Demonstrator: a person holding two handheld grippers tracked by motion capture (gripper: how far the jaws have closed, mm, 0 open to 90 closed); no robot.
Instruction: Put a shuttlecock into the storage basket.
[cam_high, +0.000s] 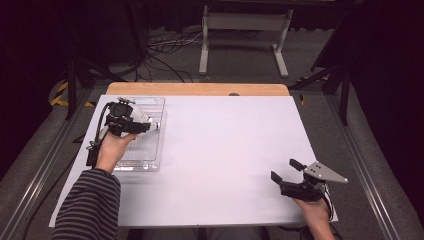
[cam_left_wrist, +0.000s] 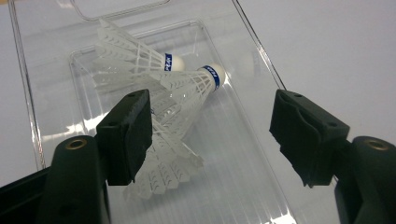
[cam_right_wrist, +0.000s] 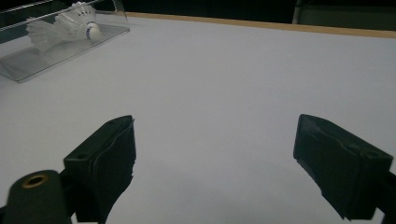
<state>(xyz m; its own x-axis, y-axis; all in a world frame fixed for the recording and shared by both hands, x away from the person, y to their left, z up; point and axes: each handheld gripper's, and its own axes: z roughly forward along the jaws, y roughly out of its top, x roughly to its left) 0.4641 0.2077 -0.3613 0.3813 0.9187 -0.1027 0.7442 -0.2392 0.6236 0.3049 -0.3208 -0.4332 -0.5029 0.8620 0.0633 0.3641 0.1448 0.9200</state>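
Observation:
A clear plastic tray sits at the table's left side. Two white shuttlecocks with blue bands lie in it, their skirts overlapping: the farther one and the nearer one, corks pointing toward the tray's right wall. My left gripper hangs just above them, open, with the nearer skirt running under its left jaw and nothing gripped. My right gripper rests open near the front right of the table, far from the tray, its jaws holding nothing. From there the shuttlecocks show far off.
The white table top stretches bare between the two grippers. A wooden strip runs along its far edge. Behind the table are cables on the floor and a white stand. The tray wall stands close to the left jaw.

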